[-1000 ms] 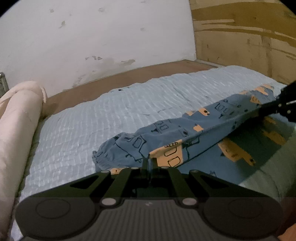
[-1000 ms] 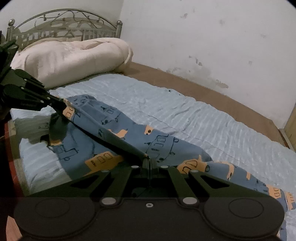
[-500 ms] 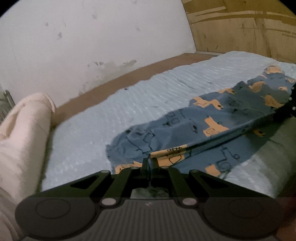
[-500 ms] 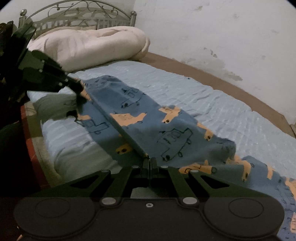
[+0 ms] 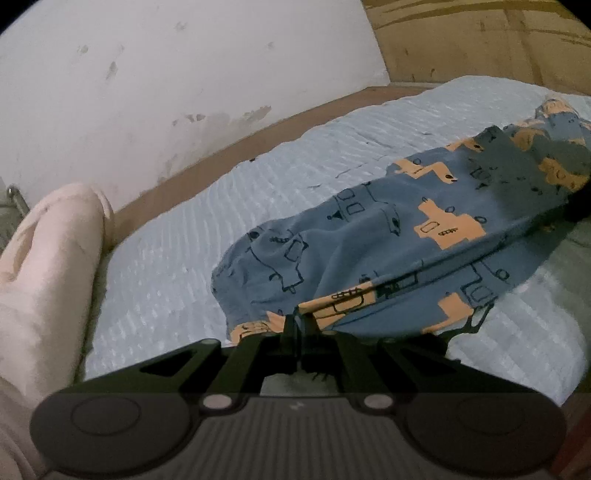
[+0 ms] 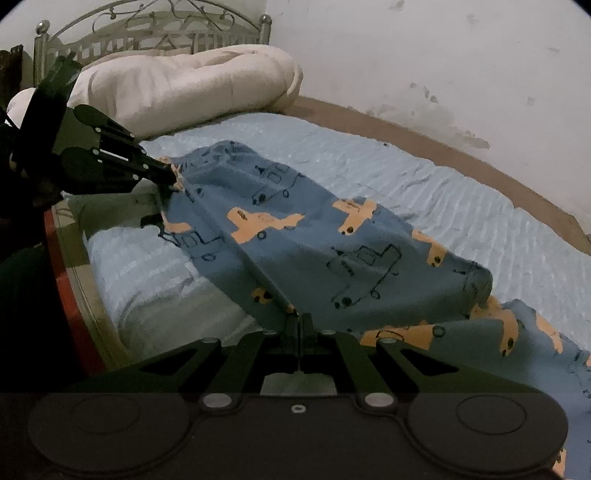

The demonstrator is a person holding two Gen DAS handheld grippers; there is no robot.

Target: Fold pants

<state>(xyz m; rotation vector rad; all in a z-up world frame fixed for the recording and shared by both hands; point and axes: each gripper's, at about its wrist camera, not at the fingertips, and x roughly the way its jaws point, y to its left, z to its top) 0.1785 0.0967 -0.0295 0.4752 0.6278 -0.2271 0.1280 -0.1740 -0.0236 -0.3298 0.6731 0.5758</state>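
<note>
Far left, at the head of the bed, a cream padded quilt rolled into a bundle [image 6: 184, 88] lies against the curly metal headboard [image 6: 147, 26]. Next along, the black left gripper [image 6: 173, 177], w/ jaws closed tight, pinches one end of the blue cotton pants w/ orange & outlined vehicle prints [image 6: 314, 240], near the bed's front edge. In the left wrist view the same gripper [image 5: 298, 321] has cloth bunched right at its tips.

The pants stretch along the front part of the pale blue ribbed bedsheet [image 6: 443, 192], a taut fold line running btwn the two grippers. Fabric on the wall side of that line lies draped on the sheet [image 5: 221, 206]; a lower layer shows beneath, toward the front edge.

Right end: the black right gripper [image 6: 300, 321], jaws also pressed together, grips the fold's other end. Past it the rest of the pants trail off along the sheet to the right. In the left wrist view the pants [image 5: 388, 236] run off to the far right, where the right gripper is just a dark shape.

Behind, a brown mattress strip [image 6: 406, 129] borders the sheet under a stained white wall [image 5: 184, 74].
</note>
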